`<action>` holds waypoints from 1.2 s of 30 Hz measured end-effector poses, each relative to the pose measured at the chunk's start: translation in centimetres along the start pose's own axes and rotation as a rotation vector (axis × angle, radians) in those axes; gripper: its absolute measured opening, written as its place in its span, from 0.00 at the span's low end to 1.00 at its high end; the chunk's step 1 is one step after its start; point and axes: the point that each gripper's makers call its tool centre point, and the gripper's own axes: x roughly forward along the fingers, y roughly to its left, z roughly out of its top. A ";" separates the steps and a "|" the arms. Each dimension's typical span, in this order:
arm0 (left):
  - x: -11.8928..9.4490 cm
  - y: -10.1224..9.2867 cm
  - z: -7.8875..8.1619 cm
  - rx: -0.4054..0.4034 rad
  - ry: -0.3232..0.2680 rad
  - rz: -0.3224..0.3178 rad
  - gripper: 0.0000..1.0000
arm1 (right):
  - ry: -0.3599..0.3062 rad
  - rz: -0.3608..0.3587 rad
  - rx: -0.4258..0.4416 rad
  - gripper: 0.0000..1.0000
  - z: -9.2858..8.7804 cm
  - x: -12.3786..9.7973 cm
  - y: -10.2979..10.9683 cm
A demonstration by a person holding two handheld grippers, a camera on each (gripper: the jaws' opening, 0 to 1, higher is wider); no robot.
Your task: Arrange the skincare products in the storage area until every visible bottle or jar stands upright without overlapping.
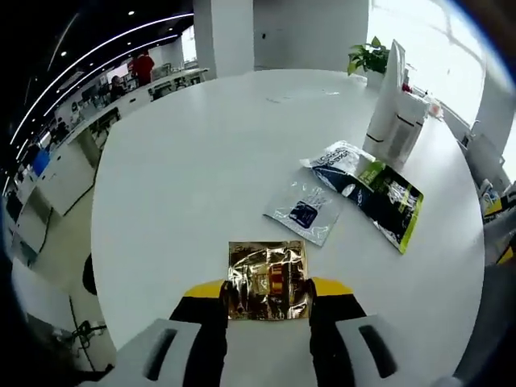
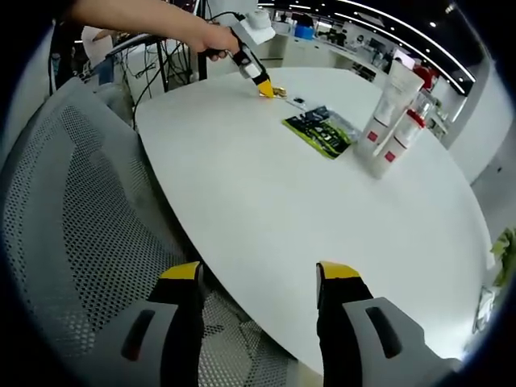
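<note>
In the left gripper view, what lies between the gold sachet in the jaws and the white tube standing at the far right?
Between the gold sachet and the white tube lie a silver sachet and a black-and-green packet, flat on the table, in the left gripper view.

3 sachets point(image 1: 268, 280) point(image 1: 305, 205) point(image 1: 372, 189), 2 tubes point(image 2: 389, 100) point(image 2: 398, 141), 1 plant point(image 1: 369, 56), 1 mesh chair point(image 2: 76, 210).

A gold foil sachet point(image 1: 267, 280) lies flat between my left fingertips, pinched at its near edge. Beyond it and to the right, a silver sachet point(image 1: 305, 205) and a black-and-green sachet point(image 1: 387, 193) lie flat, overlapping. Farther right two white tubes point(image 1: 393, 113) stand upright, touching each other.
</note>
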 end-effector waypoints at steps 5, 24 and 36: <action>-0.3 -0.3 -0.1 -0.012 0.009 0.006 0.39 | 0.005 0.000 -0.005 0.54 -0.1 0.0 0.0; -4.3 -5.2 -2.4 -0.217 -0.121 -0.103 0.02 | -0.050 -0.049 -0.015 0.55 1.0 -0.6 -1.0; -13.9 -19.8 -0.9 -0.406 -0.358 -0.479 0.03 | -0.373 0.033 0.079 0.48 9.8 -4.0 -0.5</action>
